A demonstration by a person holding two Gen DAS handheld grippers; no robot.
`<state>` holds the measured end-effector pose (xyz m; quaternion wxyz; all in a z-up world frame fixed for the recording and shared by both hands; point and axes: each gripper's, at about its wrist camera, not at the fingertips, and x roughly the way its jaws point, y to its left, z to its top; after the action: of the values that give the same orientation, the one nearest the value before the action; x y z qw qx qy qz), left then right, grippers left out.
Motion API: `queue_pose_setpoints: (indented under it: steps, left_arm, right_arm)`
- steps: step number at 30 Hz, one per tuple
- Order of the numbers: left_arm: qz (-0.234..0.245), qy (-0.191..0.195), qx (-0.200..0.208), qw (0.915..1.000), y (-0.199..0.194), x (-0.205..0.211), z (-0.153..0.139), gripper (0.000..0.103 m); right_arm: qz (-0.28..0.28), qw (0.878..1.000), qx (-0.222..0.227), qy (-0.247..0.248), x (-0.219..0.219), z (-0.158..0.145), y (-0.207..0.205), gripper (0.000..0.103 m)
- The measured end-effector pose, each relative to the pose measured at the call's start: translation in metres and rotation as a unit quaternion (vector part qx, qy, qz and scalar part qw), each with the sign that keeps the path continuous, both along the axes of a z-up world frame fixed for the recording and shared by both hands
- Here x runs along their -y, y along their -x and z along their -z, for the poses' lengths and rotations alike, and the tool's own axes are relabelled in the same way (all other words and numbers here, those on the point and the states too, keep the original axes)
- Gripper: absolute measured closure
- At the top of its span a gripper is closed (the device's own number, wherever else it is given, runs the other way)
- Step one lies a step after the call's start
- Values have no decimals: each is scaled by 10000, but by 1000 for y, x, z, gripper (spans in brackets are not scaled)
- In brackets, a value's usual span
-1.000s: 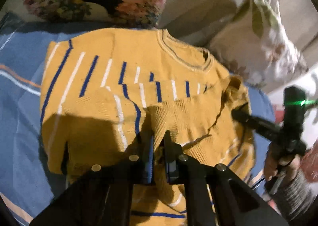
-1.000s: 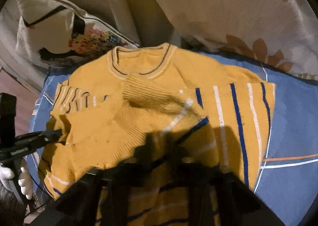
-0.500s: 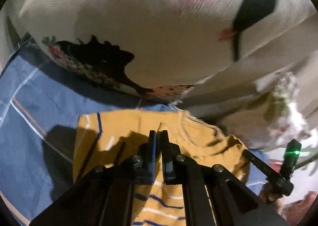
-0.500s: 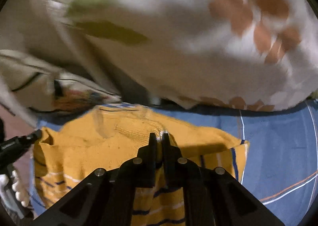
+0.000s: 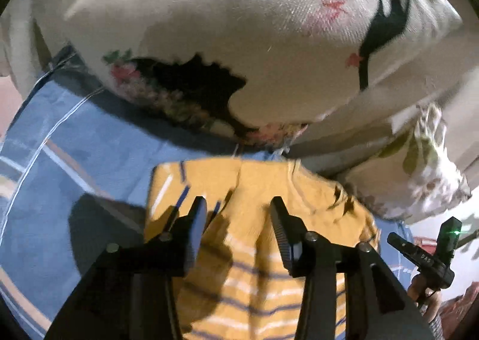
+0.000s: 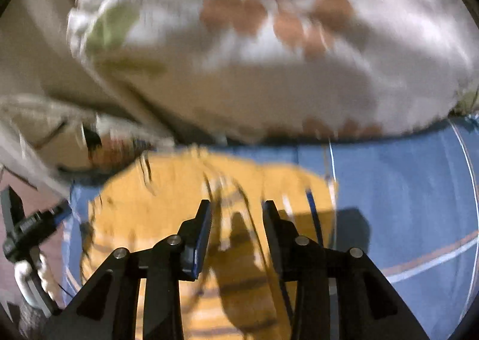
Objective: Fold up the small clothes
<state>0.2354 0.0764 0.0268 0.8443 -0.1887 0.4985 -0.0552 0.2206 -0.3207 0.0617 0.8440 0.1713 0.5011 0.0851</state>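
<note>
Both tools are letting go now: a moment back each was pinched tight on the yellow knit, and the sweater's lower half has come up over its chest, so the garment is lying folded and shorter. Left tool [image 5: 238, 205] is hanging over the yellow striped sweater [image 5: 269, 250] with its jaws standing apart and opening, nothing pinched between them, the fabric lying below and ahead of the tips on the blue bedsheet [image 5: 89, 160]. Just beyond that tool a white pillow with a black and pink print [image 5: 239, 40] is filling the view. Right tool [image 6: 236, 205] is doing the same, jaws apart and opening over the sweater [image 6: 149, 214], cloth lying loose beneath, though blur is smearing the detail. Ahead of it a white pillow with brown flowers [image 6: 269, 40] is looming, with blue sheet [image 6: 404, 190] off to its right. Each tool is showing at the other's outer edge, gripped by a hand [image 6: 27, 280].
</note>
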Motion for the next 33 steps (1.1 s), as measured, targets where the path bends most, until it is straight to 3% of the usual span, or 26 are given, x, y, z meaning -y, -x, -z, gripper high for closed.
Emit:
queue_pose_setpoints:
  steps: [9,10,11,12,14,18,21,23,27,30,33]
  left_arm:
    - [540,-326,-727,9954,50,14,48,53]
    - [581,-448,-813,9940,48,17,53,55]
    - [590,-600,-864,9927,47,18,55,77]
    - [541,-782,-890,9915,43,18,55,87]
    - [368,-644,-837,9937,36,8,48,95]
    - [-31,-895,-604,9942,23,-10,31,95]
    - [-236,-681,-813,9941,14,-18,40,95]
    - [-144,-439,-834,9954,14,-19,40,95]
    - [5,4,-536,9986,23,-28,23,94]
    - [-56,18,-318,9995,27,-42,4,93]
    - [42,-16,-107,9999,14,-36,-6,78]
  right_arm:
    - [-196,9983,-480,267,-16,52,55,62]
    - [-196,9982,-494,262,-16,53,54,66]
    - [-177,9982,-543,196,-16,55,52,91]
    - [-176,9981,-586,111,-15,56,50,95]
    - [-8,9984,-572,-12,-8,50,47,96]
    - [435,9977,-502,111,15,44,53,96]
    - [604,9953,-746,116,25,57,54,94]
    - [701,9954,-656,-47,29,49,58,89]
    - [668,9971,-55,348,22,4,62,80]
    - [255,9973,310,616,-2,-17,47,64]
    - [-155,9959,372,809,-30,-15,24,59]
